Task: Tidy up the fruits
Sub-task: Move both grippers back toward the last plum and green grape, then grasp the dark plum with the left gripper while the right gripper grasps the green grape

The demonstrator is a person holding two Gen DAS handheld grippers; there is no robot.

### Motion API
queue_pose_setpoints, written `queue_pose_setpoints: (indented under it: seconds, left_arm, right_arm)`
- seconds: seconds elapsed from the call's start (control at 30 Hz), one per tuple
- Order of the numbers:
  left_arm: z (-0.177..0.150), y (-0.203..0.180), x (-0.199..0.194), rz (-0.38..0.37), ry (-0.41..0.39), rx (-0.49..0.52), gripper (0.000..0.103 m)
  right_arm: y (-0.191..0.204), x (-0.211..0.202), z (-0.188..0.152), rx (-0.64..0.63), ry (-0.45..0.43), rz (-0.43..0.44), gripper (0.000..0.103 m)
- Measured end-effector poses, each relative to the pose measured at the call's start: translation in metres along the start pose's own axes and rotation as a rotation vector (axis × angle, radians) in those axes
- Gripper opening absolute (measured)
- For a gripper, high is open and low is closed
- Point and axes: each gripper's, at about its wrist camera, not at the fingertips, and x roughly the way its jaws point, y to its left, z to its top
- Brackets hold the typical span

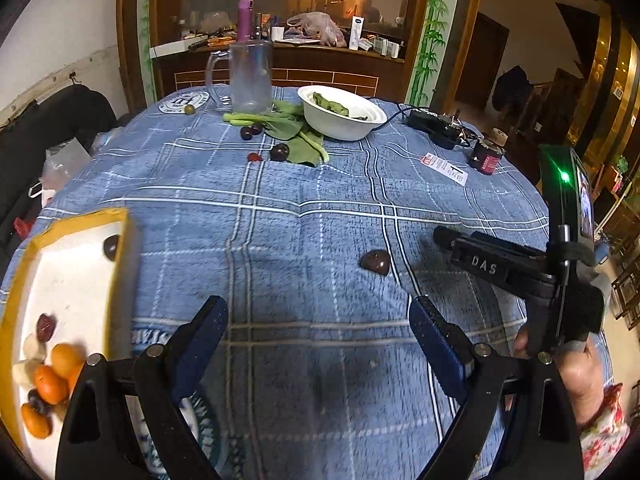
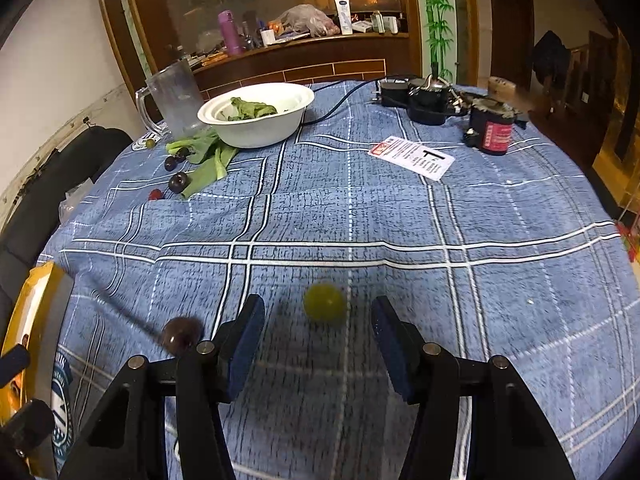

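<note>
Right gripper (image 2: 318, 344): jaws spread, nothing pinched; green fruit (image 2: 325, 303) on cloth just ahead, between fingertips. Dark fruit (image 2: 182, 335) just left.

Left gripper (image 1: 318, 340): spread wide, empty. Box (image 1: 72, 280) at left holds gathered fruit.

Step, judged: approach for pick. Next: lower, straddle green fruit, close gently, since it may roll.

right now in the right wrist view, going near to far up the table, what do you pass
right gripper with open jaws → green fruit → small red fruit → printed card → white bowl holding leaves → black power adapter at the far edge
</note>
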Motion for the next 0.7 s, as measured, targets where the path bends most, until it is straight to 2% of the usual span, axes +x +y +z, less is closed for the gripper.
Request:
queue_pose_setpoints:
  seconds: [0.1, 0.23, 0.27, 0.37, 0.43, 0.53, 0.7]
  left_arm:
    - [0.006, -0.007, 0.02, 0.0, 0.012, 0.019, 0.091]
    - [0.012, -0.015, 0.04, -0.042, 0.023, 0.034, 0.091]
    - [0.014, -0.017, 0.045, -0.045, 0.021, 0.042, 0.088]
    - [0.016, -0.023, 0.053, -0.058, 0.021, 0.068, 0.071]
    - [0.017, -0.027, 0.057, -0.07, 0.025, 0.086, 0.064]
    - [0.017, -0.032, 0.065, -0.068, 0.029, 0.105, 0.063]
    - [0.017, -0.039, 0.082, -0.064, 0.047, 0.139, 0.063]
  right_arm:
    - [-0.001, 0.009, 0.001, -0.002, 0.012, 0.01, 0.059]
    - [-0.003, 0.015, 0.0, -0.001, 0.021, 0.023, 0.059]
    - [-0.003, 0.015, 0.0, -0.004, 0.021, 0.026, 0.059]
    - [-0.002, 0.017, 0.0, -0.015, 0.022, 0.03, 0.047]
    - [-0.001, 0.017, 0.001, -0.028, 0.025, 0.034, 0.03]
    - [-0.005, 0.017, 0.001, -0.014, 0.026, 0.044, 0.025]
    - [-0.017, 0.012, 0.0, 0.041, 0.029, 0.073, 0.025]
